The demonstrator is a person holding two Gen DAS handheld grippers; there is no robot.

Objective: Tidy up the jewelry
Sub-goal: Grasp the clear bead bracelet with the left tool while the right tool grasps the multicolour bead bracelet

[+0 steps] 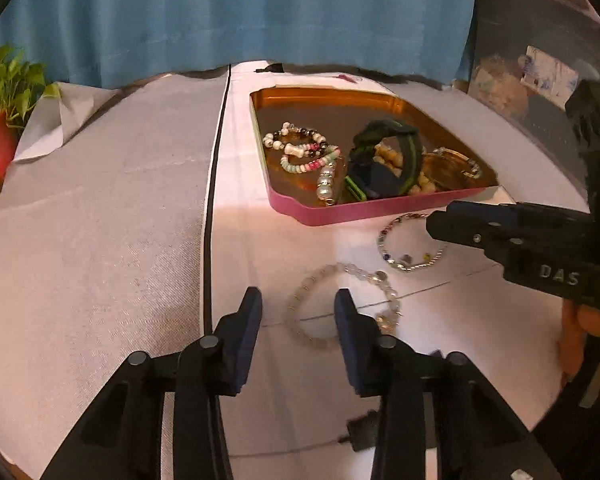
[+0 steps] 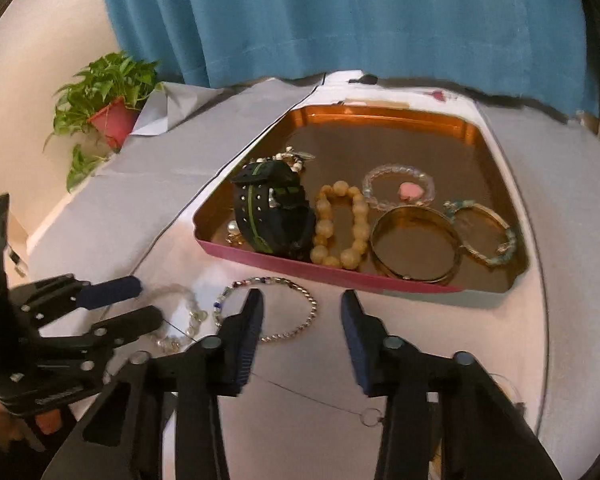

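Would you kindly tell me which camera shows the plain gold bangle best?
The right wrist view: the gold bangle lies whole in the tray. The left wrist view shows it small and partly hidden.

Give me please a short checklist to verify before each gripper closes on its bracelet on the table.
1. Left gripper lined up with the clear bead bracelet: ok, its near-left rim lies between the fingers.
2. Right gripper lined up with the silver chain bracelet: ok, its right part lies between the fingers.
3. Pads already pressing on a bracelet: not ok, both jaws stand apart with a gap.
4. Two grippers apart from each other: ok.
5. Tray has free floor for more pieces: ok, its far part is bare.
6. Thin thread free of the bracelets: cannot tell.
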